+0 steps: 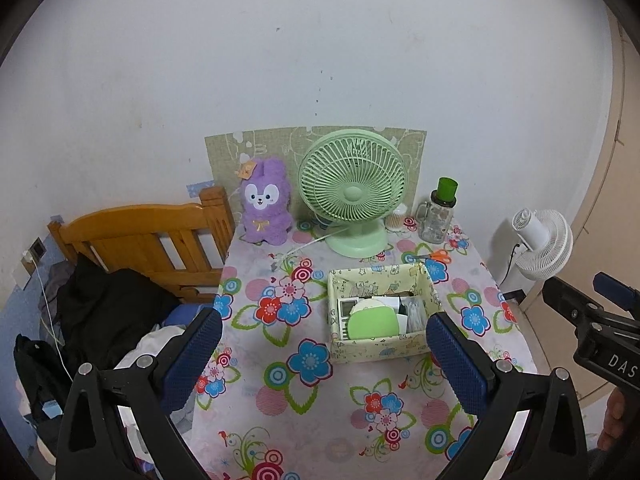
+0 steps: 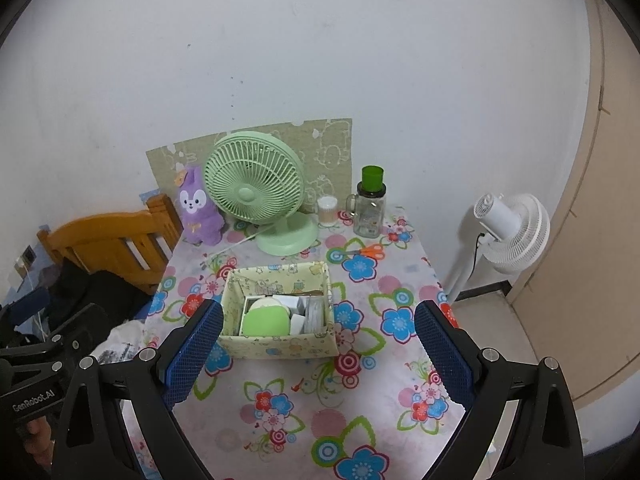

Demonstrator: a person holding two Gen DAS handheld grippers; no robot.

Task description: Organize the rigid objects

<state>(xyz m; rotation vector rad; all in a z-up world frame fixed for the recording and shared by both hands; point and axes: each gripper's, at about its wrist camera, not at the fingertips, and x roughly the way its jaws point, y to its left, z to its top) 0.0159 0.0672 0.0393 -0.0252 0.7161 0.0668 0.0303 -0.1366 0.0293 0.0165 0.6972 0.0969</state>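
Grippers, two: left gripper (image 1: 324, 354) and right gripper (image 2: 319, 350), blue-padded jaws spread wide, both empty, above the table's near edge. Flower-print tablecloth table (image 1: 320, 400), one. Pale yellow printed fabric box (image 1: 380, 350), one, mid-table toward the right edge, open-topped, holding a round green-and-white case (image 1: 372, 322) and several white items (count unclear). Mint green desk fan (image 1: 352, 192), purple plush rabbit (image 1: 265, 204), green-lidded clear glass jar (image 1: 438, 216), one each along the far edge. Orange-handled scissors (image 1: 434, 256), one pair, behind the box.
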